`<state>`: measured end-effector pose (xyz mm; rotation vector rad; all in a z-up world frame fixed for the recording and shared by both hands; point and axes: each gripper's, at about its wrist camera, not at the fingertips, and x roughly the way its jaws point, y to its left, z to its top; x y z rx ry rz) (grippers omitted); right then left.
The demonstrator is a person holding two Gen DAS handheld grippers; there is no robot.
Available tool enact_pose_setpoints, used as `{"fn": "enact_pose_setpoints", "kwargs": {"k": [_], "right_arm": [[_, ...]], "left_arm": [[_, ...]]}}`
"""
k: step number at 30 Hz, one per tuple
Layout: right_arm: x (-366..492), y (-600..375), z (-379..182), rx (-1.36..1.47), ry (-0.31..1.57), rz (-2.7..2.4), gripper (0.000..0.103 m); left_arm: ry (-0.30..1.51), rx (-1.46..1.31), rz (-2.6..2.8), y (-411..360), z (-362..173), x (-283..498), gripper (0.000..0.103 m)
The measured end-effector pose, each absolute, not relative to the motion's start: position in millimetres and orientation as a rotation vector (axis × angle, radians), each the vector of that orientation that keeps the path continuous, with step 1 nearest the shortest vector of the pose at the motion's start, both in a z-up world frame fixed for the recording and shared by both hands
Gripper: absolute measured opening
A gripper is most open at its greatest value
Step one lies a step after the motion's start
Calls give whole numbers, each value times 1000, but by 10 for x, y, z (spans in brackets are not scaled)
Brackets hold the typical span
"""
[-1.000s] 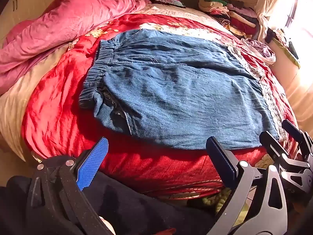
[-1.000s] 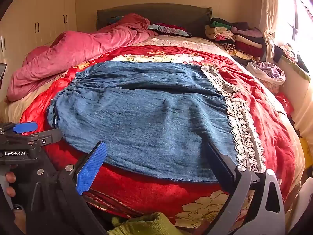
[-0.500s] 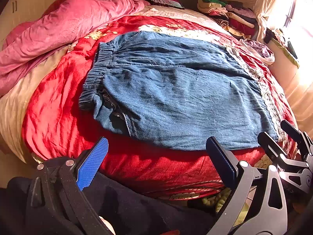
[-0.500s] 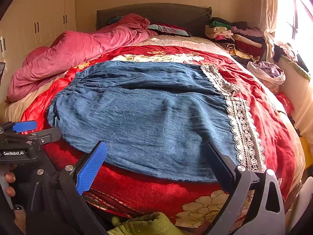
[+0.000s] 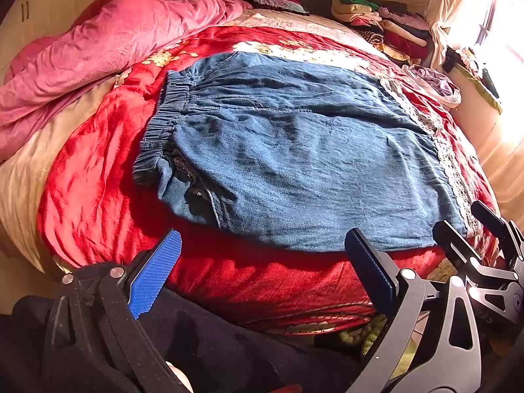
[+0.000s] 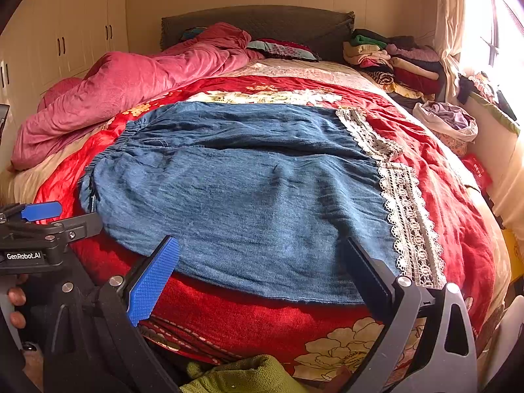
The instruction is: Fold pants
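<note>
Pants: blue denim pants [image 5: 294, 150] lie flat across the red blanket [image 5: 91, 170] on the bed, one leg laid over the other, near the bed's front edge.
Waistband: the gathered waist [image 5: 163, 121] points to the bed's left side; the lace-trimmed cuffs [image 6: 409, 216] point to the right side.
Left gripper [image 5: 262, 268]: jaws spread wide, holding nothing, just off the front edge below the pants' waist end.
Right gripper [image 6: 258, 275]: jaws spread wide, holding nothing, at the front edge by the cuff end.
Bedding: a pink quilt [image 6: 131, 85] is bunched along the left side.
Clothes: a folded pile [image 6: 389, 59] sits at the far right corner.
</note>
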<state>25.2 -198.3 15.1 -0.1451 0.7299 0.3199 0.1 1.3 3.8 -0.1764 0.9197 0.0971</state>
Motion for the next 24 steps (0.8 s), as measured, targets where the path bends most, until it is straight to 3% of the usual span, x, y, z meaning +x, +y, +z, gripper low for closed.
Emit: {"fn": "enact_pose_setpoints", "kwargs": {"k": [24], "right_arm": [[322,-1917,136,-146,736,332,99]], "left_arm": [[912,-170,106,77,30,80,94]]}}
